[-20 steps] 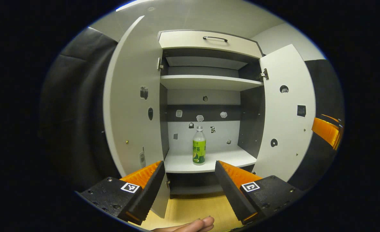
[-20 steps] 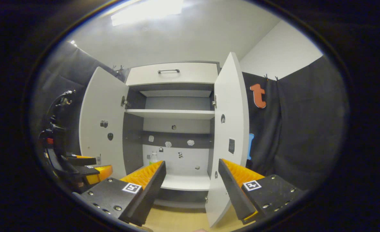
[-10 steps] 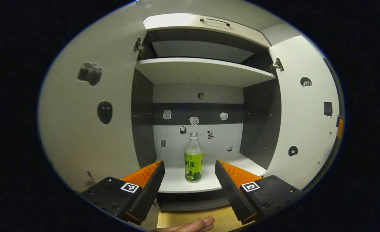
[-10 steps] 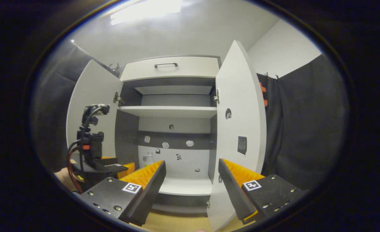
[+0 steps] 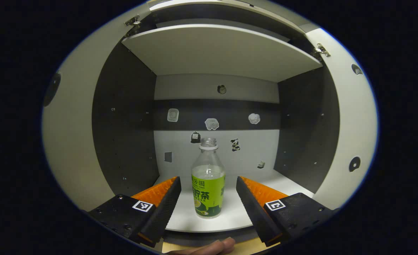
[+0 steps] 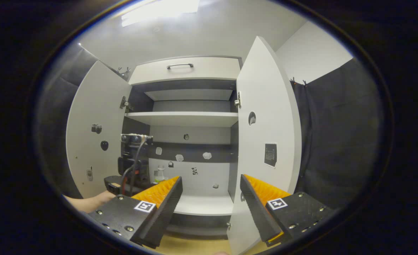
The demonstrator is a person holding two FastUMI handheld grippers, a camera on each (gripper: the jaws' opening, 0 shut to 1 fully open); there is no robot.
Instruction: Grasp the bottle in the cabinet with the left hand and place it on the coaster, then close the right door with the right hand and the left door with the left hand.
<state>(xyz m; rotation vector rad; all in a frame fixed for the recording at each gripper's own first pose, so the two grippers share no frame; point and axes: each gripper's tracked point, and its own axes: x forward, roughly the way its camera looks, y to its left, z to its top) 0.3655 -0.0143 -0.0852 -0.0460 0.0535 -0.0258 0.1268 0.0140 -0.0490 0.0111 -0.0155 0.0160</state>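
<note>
Left claw (image 5: 208, 198) spread wide, released, fingers either side of bottle (image 5: 208, 184) without touching. Bottle upright on lower shelf (image 5: 230, 219) of cabinet, near front edge, green label facing out, clear neck, white ring at the top. Seen in left gripper view: small stickers on back panel (image 5: 216, 141) behind bottle, upper shelf (image 5: 219, 53) overhead, left door (image 5: 70, 141) and right door (image 5: 350, 134) both swung open. Fingertips of a hand (image 5: 209, 248) at bottom edge.

Right claw (image 6: 210, 198) also released, gripping nothing, hanging in front of cabinet opening, well back from shelf. Right gripper view: right door (image 6: 265, 148) open, edge just beside right finger (image 6: 262, 209); left door (image 6: 95, 141) open. Drawer front with handle (image 6: 179, 65) above the compartments. Left claw body with cables (image 6: 132, 163) reaching into cabinet at lower left, forearm (image 6: 88, 202) behind it. Bottle (image 6: 160, 174) partly hidden behind it, small, on lower shelf. Wooden floor (image 6: 198, 246) strip below cabinet.
</note>
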